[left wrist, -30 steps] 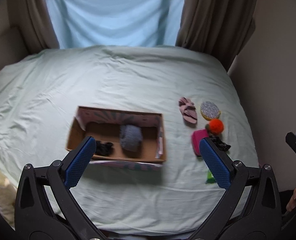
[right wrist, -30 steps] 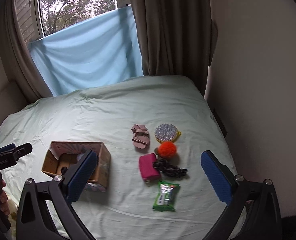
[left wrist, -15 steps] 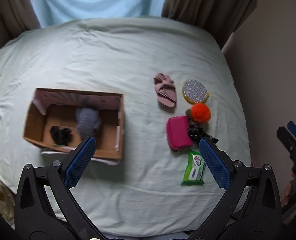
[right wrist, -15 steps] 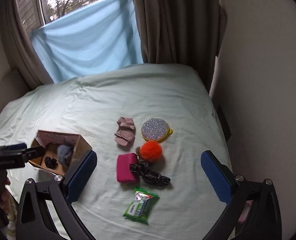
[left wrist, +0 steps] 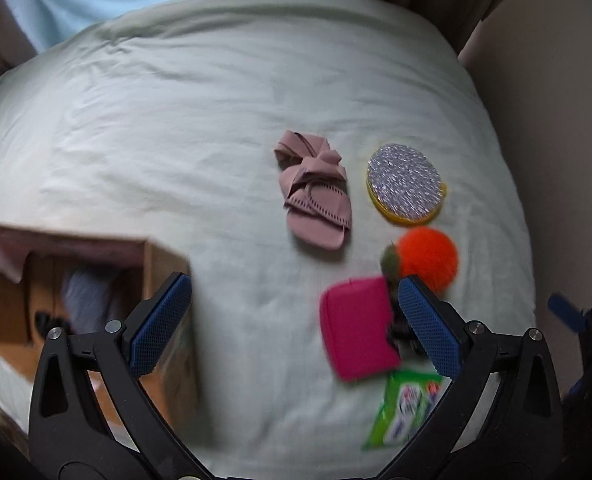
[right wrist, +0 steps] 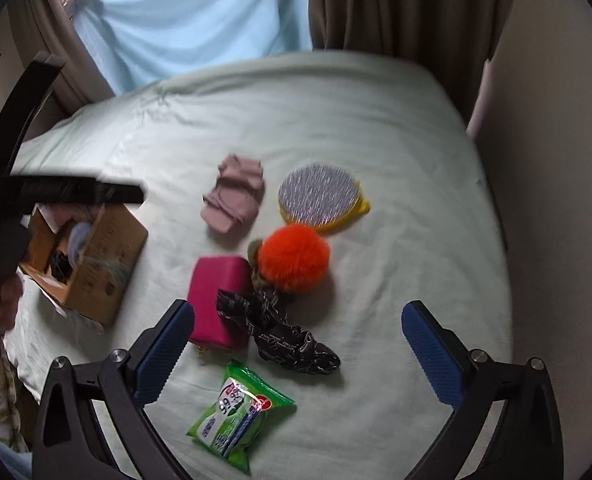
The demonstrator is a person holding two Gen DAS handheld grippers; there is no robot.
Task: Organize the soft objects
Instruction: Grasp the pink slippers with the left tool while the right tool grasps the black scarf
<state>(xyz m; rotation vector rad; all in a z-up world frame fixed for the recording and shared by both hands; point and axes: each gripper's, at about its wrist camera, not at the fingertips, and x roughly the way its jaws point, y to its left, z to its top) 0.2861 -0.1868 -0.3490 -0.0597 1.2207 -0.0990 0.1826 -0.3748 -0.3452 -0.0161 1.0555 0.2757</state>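
Observation:
A cardboard box (left wrist: 7, 304) (right wrist: 107, 256) sits on the bed at the left, holding a grey soft item (left wrist: 83, 292) and a dark item (right wrist: 57, 264). To its right lie a pink slipper (left wrist: 316, 196) (right wrist: 235, 196), a silver-and-yellow scrub pad (left wrist: 406, 182) (right wrist: 320, 196), an orange pompom (left wrist: 428, 258) (right wrist: 293, 258), a magenta pouch (left wrist: 356, 332) (right wrist: 215, 300), a black patterned scrunchie (right wrist: 283, 336) and a green wipes pack (left wrist: 408, 408) (right wrist: 239, 414). My left gripper (left wrist: 296, 324) is open above the bed between box and pouch. My right gripper (right wrist: 298, 344) is open above the scrunchie.
The pale green bed sheet (left wrist: 215, 120) fills both views. Brown curtains (right wrist: 396, 8) and a light blue cloth (right wrist: 191, 20) hang behind the bed. A beige wall (right wrist: 556, 160) runs close along the bed's right edge.
Both grippers have moved down and closer to the group of items. The box has slid to the left edge of both views. Both stay open and empty.

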